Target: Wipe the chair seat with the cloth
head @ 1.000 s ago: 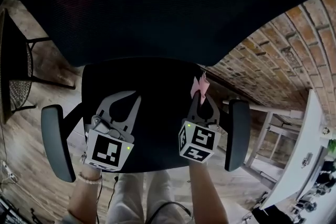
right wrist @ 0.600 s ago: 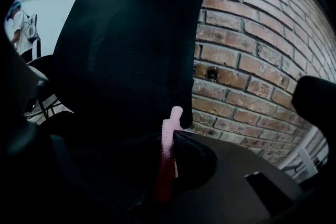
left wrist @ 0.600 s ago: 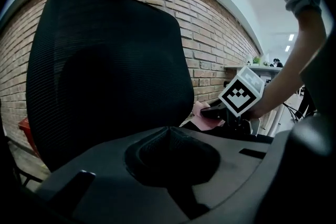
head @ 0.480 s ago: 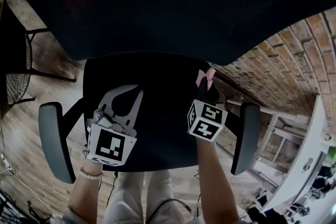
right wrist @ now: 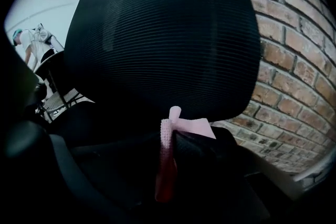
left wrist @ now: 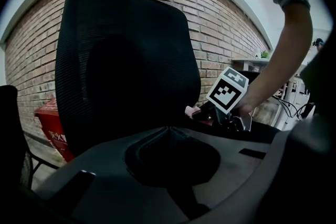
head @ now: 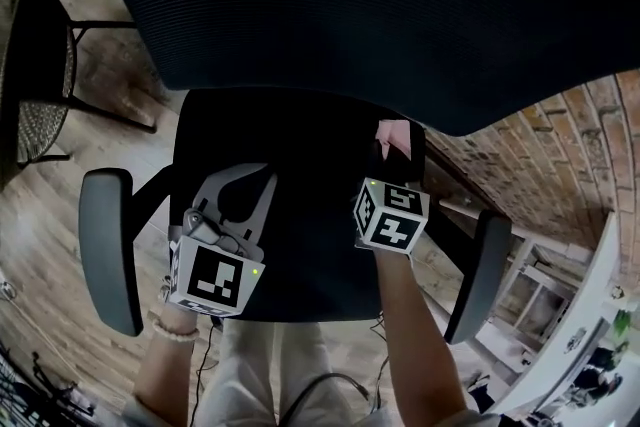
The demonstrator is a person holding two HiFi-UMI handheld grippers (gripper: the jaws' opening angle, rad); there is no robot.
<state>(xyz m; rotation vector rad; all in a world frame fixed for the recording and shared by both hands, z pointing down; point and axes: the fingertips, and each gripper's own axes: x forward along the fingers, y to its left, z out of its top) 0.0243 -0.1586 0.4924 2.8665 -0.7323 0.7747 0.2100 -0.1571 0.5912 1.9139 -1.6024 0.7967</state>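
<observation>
Sweeping back along the right side of the black chair seat (head: pixel 300 165), the right gripper (head: pixel 392 155) has reached the rear corner under the mesh backrest (head: pixel 380 5). Its fingers are clamped on the pink cloth (right wrist: pixel 191 126), which lies against the seat, so one strip looks wiped and the rest remains. The left gripper (head: pixel 240 190) stays over the front left, fingers apart and empty, while a brick wall (right wrist: pixel 294 60) and plank floor (head: pixel 60 205) surround the dark, matte seat.
</observation>
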